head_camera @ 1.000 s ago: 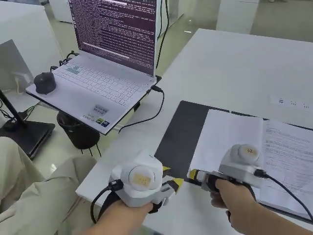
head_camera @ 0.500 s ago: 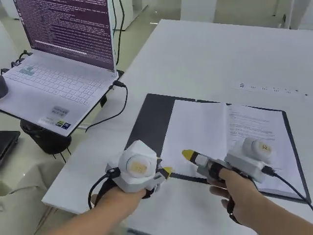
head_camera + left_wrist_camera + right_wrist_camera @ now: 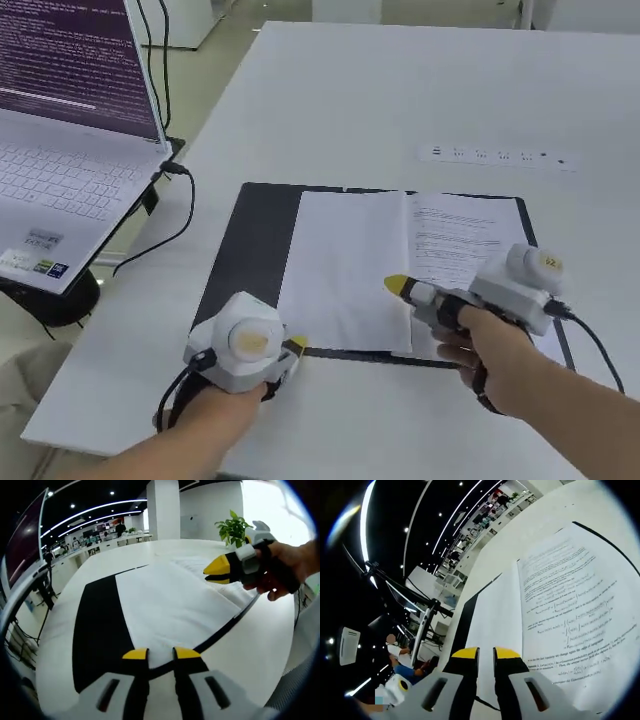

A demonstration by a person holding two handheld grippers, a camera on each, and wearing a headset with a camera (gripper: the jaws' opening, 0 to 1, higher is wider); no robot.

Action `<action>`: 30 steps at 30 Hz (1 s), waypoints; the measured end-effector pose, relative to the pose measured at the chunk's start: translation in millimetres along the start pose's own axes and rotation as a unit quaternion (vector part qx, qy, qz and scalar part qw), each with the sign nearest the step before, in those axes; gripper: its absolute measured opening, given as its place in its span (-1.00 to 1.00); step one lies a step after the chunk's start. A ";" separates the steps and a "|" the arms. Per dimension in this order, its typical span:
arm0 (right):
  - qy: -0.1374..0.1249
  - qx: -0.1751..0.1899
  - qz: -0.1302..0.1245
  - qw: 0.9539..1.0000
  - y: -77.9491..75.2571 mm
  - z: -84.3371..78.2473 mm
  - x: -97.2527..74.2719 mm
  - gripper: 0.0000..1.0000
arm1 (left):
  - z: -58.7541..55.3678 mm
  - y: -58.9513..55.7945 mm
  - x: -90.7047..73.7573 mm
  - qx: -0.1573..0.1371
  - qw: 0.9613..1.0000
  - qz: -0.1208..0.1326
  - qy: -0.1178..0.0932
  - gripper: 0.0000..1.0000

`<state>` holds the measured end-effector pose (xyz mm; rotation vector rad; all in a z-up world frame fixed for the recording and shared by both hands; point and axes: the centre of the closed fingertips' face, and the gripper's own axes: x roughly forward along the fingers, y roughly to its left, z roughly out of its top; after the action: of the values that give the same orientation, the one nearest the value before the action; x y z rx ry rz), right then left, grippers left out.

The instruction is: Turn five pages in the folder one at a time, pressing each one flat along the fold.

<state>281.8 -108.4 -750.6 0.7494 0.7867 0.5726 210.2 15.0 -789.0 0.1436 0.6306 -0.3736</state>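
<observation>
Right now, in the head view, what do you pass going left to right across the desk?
Laptop → black cable → folder's black cover → blank white page → printed page.

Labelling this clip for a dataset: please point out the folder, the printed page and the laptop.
folder [image 3: 245, 250], head view, bare black inside cover at left
printed page [image 3: 455, 232], head view, upper lines of text
laptop [image 3: 50, 190], head view, on its keyboard
</observation>
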 end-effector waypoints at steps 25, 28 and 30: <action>-0.003 0.101 -0.009 0.995 -21.7 37.6 43.6 -1.00 | -1.4 1.8 1.3 -0.002 1.000 0.008 -0.024 -0.66; -0.008 0.119 -0.003 0.993 -22.1 45.2 50.0 -1.00 | -1.6 2.3 2.0 -0.005 1.000 0.009 -0.026 -0.66; -0.009 0.131 0.000 0.991 -21.4 50.0 54.0 -1.00 | -1.9 2.6 2.4 -0.005 1.000 0.009 -0.026 -0.66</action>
<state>356.7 -102.5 -765.6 0.9952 0.8542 0.4666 212.0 17.2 -791.9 0.1293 0.5803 -0.3555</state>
